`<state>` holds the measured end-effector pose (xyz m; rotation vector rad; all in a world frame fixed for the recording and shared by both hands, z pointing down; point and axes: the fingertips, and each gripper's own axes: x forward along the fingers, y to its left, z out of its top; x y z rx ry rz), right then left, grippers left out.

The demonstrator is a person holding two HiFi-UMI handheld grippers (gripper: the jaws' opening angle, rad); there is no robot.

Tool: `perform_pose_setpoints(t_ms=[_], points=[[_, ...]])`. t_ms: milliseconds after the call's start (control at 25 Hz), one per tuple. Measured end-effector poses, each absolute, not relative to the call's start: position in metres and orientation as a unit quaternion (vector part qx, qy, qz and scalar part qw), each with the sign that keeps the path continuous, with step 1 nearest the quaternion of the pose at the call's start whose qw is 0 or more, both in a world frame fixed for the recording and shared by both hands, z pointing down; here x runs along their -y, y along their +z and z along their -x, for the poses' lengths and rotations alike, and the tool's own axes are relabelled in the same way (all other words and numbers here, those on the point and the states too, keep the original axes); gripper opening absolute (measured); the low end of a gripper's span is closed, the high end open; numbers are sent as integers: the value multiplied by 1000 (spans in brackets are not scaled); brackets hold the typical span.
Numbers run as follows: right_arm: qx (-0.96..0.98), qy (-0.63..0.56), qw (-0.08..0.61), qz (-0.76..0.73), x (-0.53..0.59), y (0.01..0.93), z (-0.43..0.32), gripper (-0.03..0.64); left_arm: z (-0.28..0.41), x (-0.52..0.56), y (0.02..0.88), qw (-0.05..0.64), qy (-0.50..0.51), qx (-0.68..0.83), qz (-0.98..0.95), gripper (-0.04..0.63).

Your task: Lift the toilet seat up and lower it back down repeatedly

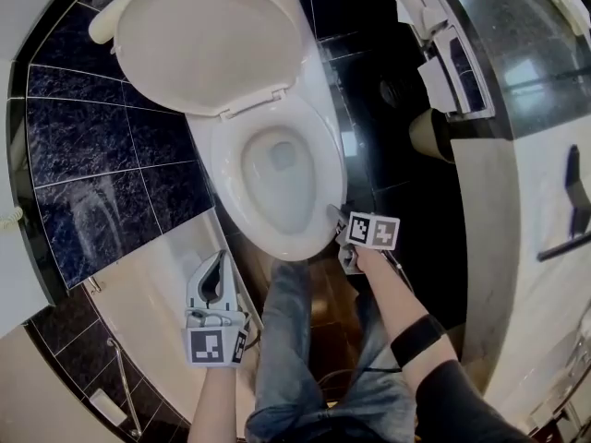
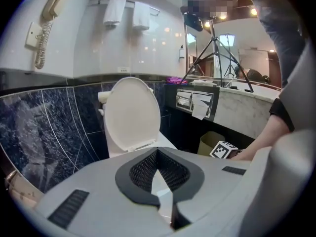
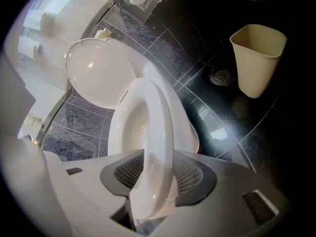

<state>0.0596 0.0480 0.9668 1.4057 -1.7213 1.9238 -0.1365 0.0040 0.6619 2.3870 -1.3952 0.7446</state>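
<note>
White toilet seat (image 3: 157,117) is sitting clenched in my right gripper (image 3: 158,154) at its front edge. My left gripper (image 2: 157,151) is hanging closed and empty. A beige bin (image 3: 256,58) is standing beside the bowl (image 3: 191,135).

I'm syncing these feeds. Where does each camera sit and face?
Head view: on the head, facing steeply down at the toilet seat, left gripper, right gripper, forearms, legs.
Left gripper view: rides that gripper, faces the raised lid; its shut jaws show.
Right gripper view: rides that gripper, looks along the seat clamped in its jaws.
Shared: all three show the lid.
</note>
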Motion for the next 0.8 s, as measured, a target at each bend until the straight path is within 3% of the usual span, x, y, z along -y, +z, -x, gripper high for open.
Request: perform_pose_setpoints(t_ms=[120,320,800], points=[[571,656,106,-482,-49,972,-64,152,140,-3,669,134,262,480,-826,0],[563,671,74,-477,-44,970,-64,147,138,1,679,148,262,482,-823,0],[559,685,75,-461,-44,962,-65,135,135,-10,695,158,263,481,-821,0]])
